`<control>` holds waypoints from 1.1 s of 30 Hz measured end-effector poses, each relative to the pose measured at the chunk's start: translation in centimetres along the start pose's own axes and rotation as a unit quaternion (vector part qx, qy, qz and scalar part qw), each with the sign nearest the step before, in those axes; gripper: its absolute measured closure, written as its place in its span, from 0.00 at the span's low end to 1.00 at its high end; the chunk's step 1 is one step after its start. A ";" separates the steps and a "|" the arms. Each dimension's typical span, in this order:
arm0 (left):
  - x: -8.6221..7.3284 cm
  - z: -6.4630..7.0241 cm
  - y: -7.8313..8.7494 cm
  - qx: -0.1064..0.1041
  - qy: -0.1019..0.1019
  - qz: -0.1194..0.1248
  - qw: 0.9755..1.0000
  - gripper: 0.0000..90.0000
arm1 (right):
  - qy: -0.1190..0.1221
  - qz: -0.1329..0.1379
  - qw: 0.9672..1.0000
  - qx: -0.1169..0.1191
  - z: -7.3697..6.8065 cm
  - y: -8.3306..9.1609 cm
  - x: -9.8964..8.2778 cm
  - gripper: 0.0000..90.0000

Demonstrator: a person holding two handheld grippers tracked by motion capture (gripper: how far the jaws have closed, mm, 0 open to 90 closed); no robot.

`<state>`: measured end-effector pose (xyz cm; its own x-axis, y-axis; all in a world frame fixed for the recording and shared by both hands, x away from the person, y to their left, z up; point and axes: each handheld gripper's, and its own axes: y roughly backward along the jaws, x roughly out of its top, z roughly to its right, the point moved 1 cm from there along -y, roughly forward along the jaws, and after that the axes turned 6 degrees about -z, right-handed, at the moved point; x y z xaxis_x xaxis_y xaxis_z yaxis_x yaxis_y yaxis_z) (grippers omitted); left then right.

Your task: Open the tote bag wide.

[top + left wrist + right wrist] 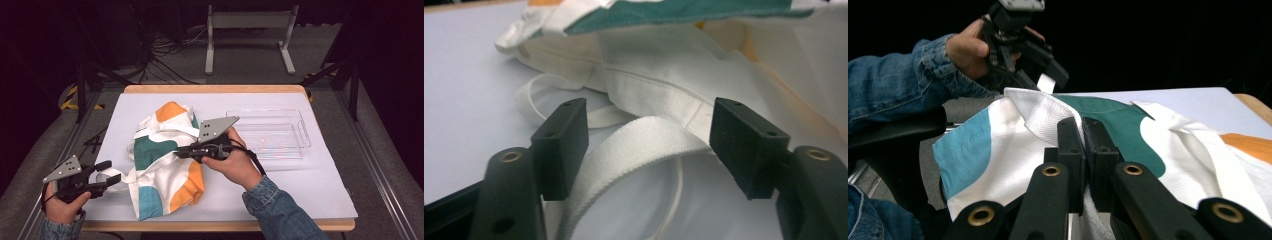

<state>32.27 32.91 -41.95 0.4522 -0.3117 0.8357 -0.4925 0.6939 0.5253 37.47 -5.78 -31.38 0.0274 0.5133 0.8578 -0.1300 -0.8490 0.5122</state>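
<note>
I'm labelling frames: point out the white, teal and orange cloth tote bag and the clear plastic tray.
Cloth tote bag [165, 180], high view, white middle panel.
Clear plastic tray [302, 131], high view, right rim.

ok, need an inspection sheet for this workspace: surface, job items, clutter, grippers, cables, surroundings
Surface: wooden table under a white sheet, flat.
Job's things: tote bag, white with orange, green and blue patches, crumpled left of centre; white strap loops out toward the left gripper.
Clutter: clear plastic tray at the right rear, looks empty.
Grippers: left gripper open, strap lying between its fingers, not pinched; right gripper shut on the bag's fabric, lifting a fold.
Cables: black cable trails from the right gripper across the hand.
Surroundings: grey floor, loose cables and a white frame behind the table; dark beyond.
</note>
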 end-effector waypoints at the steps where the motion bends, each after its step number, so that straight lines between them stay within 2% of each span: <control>1: -0.1 -0.1 -0.2 -0.009 0.004 -0.002 1.000 0.35 | -0.001 0.001 1.000 -0.002 0.0 0.2 0.0 0.97; 2: -0.1 -0.1 -0.4 -0.018 0.008 -0.002 1.000 0.35 | -0.001 0.001 1.000 -0.002 0.0 0.2 0.0 0.97; 3: -0.1 0.0 -0.5 -0.057 0.009 -0.005 0.998 0.49 | -0.001 0.001 1.000 -0.004 0.1 0.4 0.1 0.97; 5: 0.0 0.4 -0.4 -0.087 0.007 -0.004 0.996 0.73 | 0.000 0.002 1.000 -0.006 0.1 0.4 0.1 0.97; 7: 0.2 0.7 -0.1 -0.091 0.001 -0.004 0.996 0.87 | 0.000 0.004 1.000 -0.007 0.1 0.5 0.1 0.97; 9: 0.3 0.8 0.1 -0.087 -0.005 -0.002 0.996 0.95 | -0.002 0.005 1.000 -0.010 0.1 0.6 0.1 0.97; 10: 0.3 0.8 0.1 -0.087 -0.005 -0.002 0.996 0.96 | -0.002 0.005 1.000 -0.010 0.1 0.6 0.1 0.97; 15: 0.6 1.0 1.0 -0.057 -0.010 0.025 0.998 0.97 | -0.002 0.010 1.000 -0.021 0.3 1.3 0.1 0.97; 21: 1.0 1.1 1.7 -0.032 -0.018 0.053 0.998 0.97 | -0.001 0.024 0.999 -0.048 0.4 3.6 0.0 0.97; 23: 1.0 1.1 1.7 -0.033 -0.017 0.056 0.998 0.97 | -0.002 0.026 0.998 -0.053 0.4 4.1 0.0 0.97; 27: 1.2 1.0 1.8 -0.029 -0.020 0.069 0.997 0.97 | -0.005 0.041 0.996 -0.085 0.2 6.9 -0.5 0.97; 29: 1.3 1.0 1.9 -0.029 -0.020 0.074 0.997 0.97 | -0.007 0.043 0.995 -0.089 0.1 7.3 -0.6 0.97; 33: 1.5 0.9 1.9 -0.028 -0.023 0.082 0.996 0.97 | -0.016 0.057 0.992 -0.114 -0.3 9.8 -1.5 0.97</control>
<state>31.32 33.21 -39.53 0.3343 -0.2200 0.9164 -0.5135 0.7729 0.3728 35.86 -14.81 -27.72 0.0302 0.4088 0.9121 -0.3543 -0.8489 0.3922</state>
